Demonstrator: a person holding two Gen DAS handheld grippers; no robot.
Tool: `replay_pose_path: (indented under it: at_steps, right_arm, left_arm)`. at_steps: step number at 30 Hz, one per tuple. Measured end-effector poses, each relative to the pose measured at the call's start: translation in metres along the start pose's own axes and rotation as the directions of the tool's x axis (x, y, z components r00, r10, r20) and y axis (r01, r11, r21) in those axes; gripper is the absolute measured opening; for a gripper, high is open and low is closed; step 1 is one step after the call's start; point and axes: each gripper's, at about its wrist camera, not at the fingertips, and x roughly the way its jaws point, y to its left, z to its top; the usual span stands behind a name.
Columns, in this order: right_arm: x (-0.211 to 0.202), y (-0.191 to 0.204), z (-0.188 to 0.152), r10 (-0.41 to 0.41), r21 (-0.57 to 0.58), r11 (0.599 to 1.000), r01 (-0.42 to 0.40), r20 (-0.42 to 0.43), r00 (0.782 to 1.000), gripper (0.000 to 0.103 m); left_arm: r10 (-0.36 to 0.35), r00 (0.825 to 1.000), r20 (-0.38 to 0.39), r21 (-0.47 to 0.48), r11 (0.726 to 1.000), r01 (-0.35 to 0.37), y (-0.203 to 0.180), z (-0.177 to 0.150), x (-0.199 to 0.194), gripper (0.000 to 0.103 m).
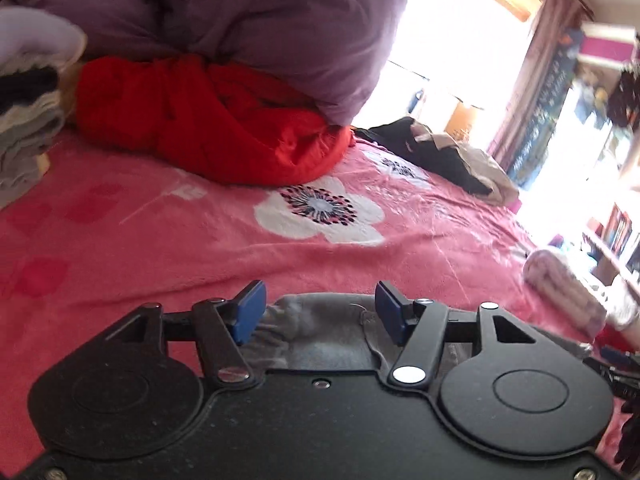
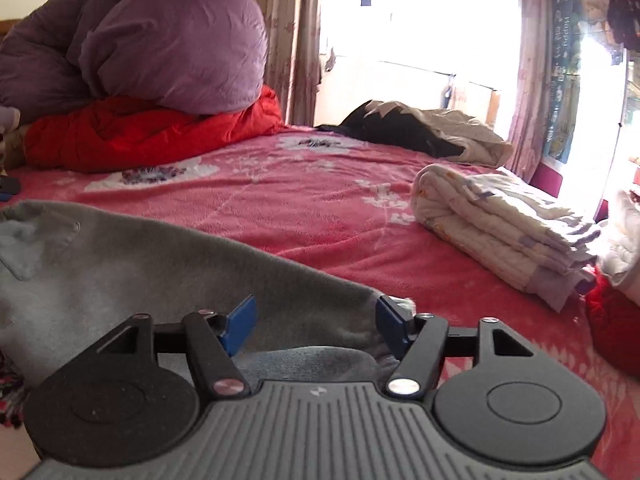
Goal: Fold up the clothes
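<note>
A grey fleece garment (image 2: 132, 264) lies on the pink flowered bedspread (image 2: 304, 208) at the near edge. My right gripper (image 2: 316, 322) is open, its blue fingers (image 2: 240, 324) straddling the garment's right end. In the left wrist view the same grey garment (image 1: 320, 328) lies bunched between the open blue fingers (image 1: 250, 312) of my left gripper (image 1: 320, 310), low over the bedspread (image 1: 180, 240). Neither gripper is closed on the cloth.
A purple duvet (image 1: 248, 20) rests on a red quilt (image 1: 192, 124) at the back. A folded stack (image 1: 28, 120) sits at the left. A black and beige pile (image 2: 420, 132) and a folded white quilt (image 2: 500, 224) lie to the right.
</note>
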Motion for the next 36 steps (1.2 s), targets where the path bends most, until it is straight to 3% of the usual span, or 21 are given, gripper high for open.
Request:
replay_pose_path:
  at_steps: [4,6,9,11,14,19,22,26,29,31,32,33,35,36]
  right_arm:
    - [-0.030,-0.027,-0.002,-0.027,0.176,0.984,0.021,0.030,0.999,0.077]
    - [-0.041,-0.045,-0.015,-0.007,0.319,0.948,0.001,0.015,1.000,0.079]
    - [-0.053,-0.071,-0.040,0.058,0.535,0.844,-0.047,-0.003,0.998,0.079]
    - [-0.058,-0.087,-0.057,0.101,0.664,0.743,-0.083,0.012,0.995,0.081]
    - [-0.052,-0.100,-0.073,0.172,0.782,0.607,-0.140,0.043,0.984,0.081]
    - [-0.029,-0.102,-0.084,0.258,0.847,0.488,-0.210,0.090,0.962,0.083]
    - [-0.006,-0.094,-0.080,0.278,0.842,0.497,-0.208,0.072,0.958,0.083]
    - [0.014,-0.087,-0.075,0.254,0.811,0.546,-0.211,0.080,0.964,0.083]
    - [0.020,-0.084,-0.071,0.238,0.782,0.585,-0.215,0.088,0.967,0.082]
    - [0.022,-0.083,-0.070,0.218,0.772,0.603,-0.201,0.083,0.972,0.070]
    - [0.023,-0.085,-0.071,0.211,0.777,0.599,-0.194,0.080,0.974,0.057]
    - [0.023,-0.088,-0.075,0.210,0.790,0.582,-0.195,0.086,0.974,0.046]
    - [0.024,-0.093,-0.080,0.216,0.815,0.541,-0.208,0.104,0.971,0.040]
    - [0.023,-0.092,-0.079,0.218,0.814,0.541,-0.212,0.107,0.970,0.035]
  left_arm:
    - [0.054,0.998,-0.044,-0.237,0.970,-0.063,0.027,-0.017,-0.024,0.063]
    - [0.007,0.997,-0.082,-0.384,0.923,-0.038,0.037,-0.035,-0.030,0.067]
    - [-0.095,0.990,-0.108,-0.539,0.842,0.022,0.041,-0.056,-0.033,0.072]
    - [-0.135,0.985,-0.107,-0.569,0.821,0.051,0.035,-0.062,-0.032,0.074]
    - [-0.154,0.982,-0.106,-0.570,0.819,0.067,0.024,-0.064,-0.027,0.074]
    - [-0.135,0.986,-0.096,-0.581,0.812,0.054,0.029,-0.065,-0.016,0.074]
    - [-0.125,0.988,-0.086,-0.590,0.806,0.051,0.034,-0.062,-0.005,0.074]
    - [-0.118,0.991,-0.063,-0.534,0.843,0.067,0.029,-0.058,0.011,0.074]
    - [-0.111,0.993,-0.030,-0.512,0.855,0.081,0.026,-0.061,0.018,0.073]
    - [-0.103,0.995,-0.017,-0.502,0.861,0.081,0.025,-0.063,0.020,0.066]
    - [-0.095,0.995,-0.015,-0.496,0.865,0.075,0.025,-0.064,0.021,0.061]
    - [-0.092,0.996,-0.020,-0.494,0.867,0.070,0.026,-0.064,0.022,0.048]
    - [-0.091,0.995,-0.029,-0.495,0.867,0.065,0.028,-0.064,0.021,0.040]
    - [-0.086,0.996,-0.036,-0.482,0.874,0.058,0.027,-0.062,0.019,0.035]
